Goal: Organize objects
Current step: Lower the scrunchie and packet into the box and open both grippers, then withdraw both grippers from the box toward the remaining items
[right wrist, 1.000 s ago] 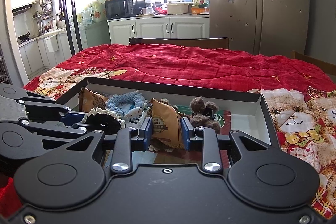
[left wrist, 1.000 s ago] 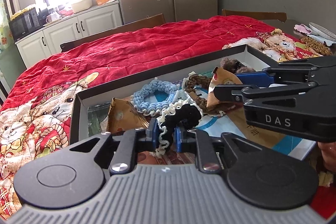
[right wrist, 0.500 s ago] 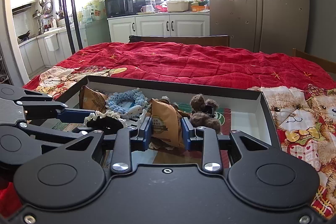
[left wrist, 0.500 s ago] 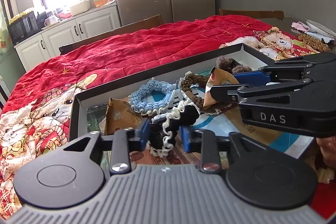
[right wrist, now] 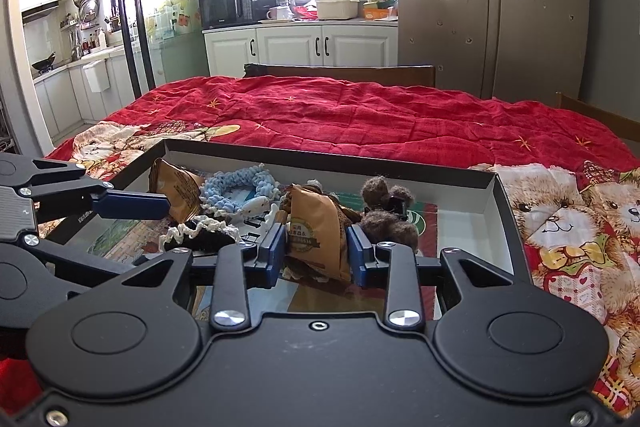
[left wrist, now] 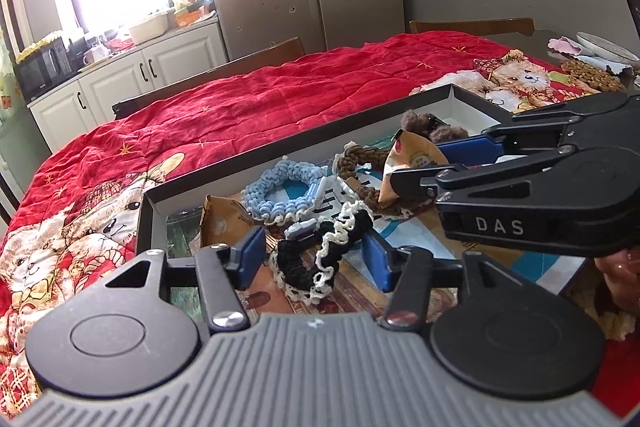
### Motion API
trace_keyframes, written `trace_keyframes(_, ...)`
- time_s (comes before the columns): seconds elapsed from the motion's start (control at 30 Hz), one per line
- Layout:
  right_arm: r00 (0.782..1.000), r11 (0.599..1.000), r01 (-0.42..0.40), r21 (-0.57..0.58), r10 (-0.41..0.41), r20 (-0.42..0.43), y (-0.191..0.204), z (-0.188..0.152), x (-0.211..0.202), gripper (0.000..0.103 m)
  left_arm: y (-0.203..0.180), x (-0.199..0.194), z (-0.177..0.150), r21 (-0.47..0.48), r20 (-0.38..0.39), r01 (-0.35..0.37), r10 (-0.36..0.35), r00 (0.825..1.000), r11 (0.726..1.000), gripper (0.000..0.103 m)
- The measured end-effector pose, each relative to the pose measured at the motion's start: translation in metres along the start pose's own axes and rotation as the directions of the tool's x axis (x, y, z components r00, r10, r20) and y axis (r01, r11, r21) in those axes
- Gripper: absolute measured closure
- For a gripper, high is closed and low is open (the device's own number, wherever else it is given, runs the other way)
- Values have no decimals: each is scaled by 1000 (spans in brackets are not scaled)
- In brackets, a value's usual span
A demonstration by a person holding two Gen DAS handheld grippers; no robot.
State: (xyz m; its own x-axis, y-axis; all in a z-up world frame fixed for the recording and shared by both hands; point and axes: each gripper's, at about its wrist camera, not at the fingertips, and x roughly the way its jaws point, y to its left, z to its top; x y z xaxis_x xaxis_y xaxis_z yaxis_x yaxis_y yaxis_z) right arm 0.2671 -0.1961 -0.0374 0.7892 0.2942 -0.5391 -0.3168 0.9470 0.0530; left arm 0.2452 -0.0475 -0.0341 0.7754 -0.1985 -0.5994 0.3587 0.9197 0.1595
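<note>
A black scrunchie with cream lace trim [left wrist: 304, 267] lies on the floor of a shallow black-rimmed box [left wrist: 280, 155]. My left gripper [left wrist: 312, 247] stands around it, its jaws opening, and the blue pads [left wrist: 252, 255] are clear of the fabric on both sides. My right gripper [right wrist: 316, 243] is shut on an upright brown snack packet [right wrist: 316, 219] in the middle of the box. In the left wrist view the right gripper [left wrist: 416, 165] reaches in from the right with that packet [left wrist: 408, 151].
The box also holds a light blue scrunchie [right wrist: 240, 187], a brown braided scrunchie [left wrist: 360, 163], a fuzzy brown hair clip [right wrist: 388, 211] and a second brown packet [right wrist: 176, 187]. A red bear-print quilt [right wrist: 360, 115] covers the table. Wooden chairs [right wrist: 340, 71] stand behind.
The left jaws have spread apart and let go of the black scrunchie, which now rests loose between them. The right gripper has stayed put on the packet.
</note>
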Motion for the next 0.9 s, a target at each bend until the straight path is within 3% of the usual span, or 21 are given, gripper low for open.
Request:
trace_keyframes(0.5, 1000, 1000, 2, -3, -2, 8, -1, 2, -6, 59, -3, -6, -2, 11, 16, -3, 3, 1000, 1000, 29)
trace_keyframes(0.9, 1000, 1000, -2, 5, 2, 31, 0, 5, -15, 55, -6, -14, -3, 20, 33, -11, 10, 999, 1000, 24)
